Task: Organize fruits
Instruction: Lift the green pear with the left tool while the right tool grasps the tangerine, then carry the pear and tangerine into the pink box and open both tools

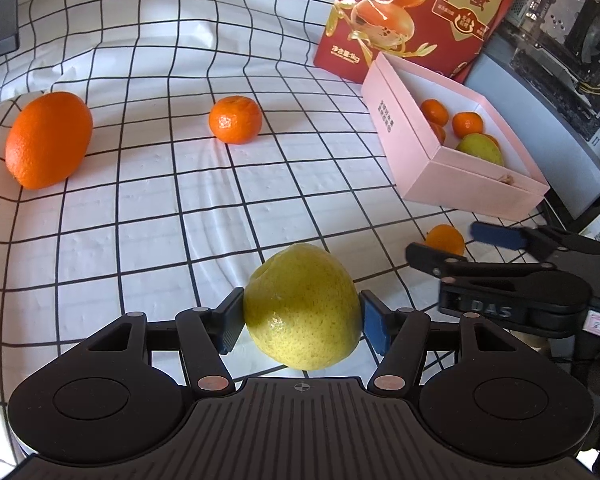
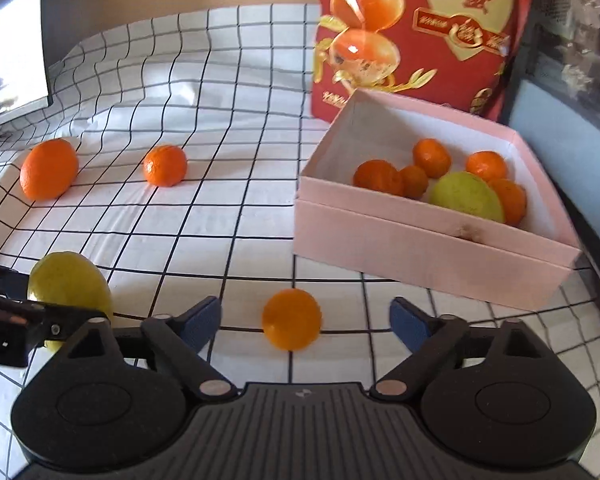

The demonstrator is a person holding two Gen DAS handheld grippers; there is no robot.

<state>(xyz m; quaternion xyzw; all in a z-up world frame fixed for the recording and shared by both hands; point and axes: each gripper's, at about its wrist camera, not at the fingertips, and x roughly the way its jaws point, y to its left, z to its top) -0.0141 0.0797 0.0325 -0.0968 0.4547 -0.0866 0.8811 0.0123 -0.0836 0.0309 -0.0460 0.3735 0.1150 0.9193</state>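
Left claw (image 1: 300, 320) pinches the yellow citrus (image 1: 302, 306); small orange (image 2: 291, 319) lies between the spread right claw (image 2: 305, 322)

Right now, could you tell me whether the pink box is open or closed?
Open. The pink box has no lid on top, and its white interior shows several small oranges and a green fruit.

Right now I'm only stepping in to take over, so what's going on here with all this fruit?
Fruit is being sorted into the pink box, which already holds small oranges and a green fruit. The left tool grips a yellow-green citrus. The right tool is open, with a small orange on the cloth between its fingers, not touched. A large orange and a mandarin lie loose on the checked cloth.
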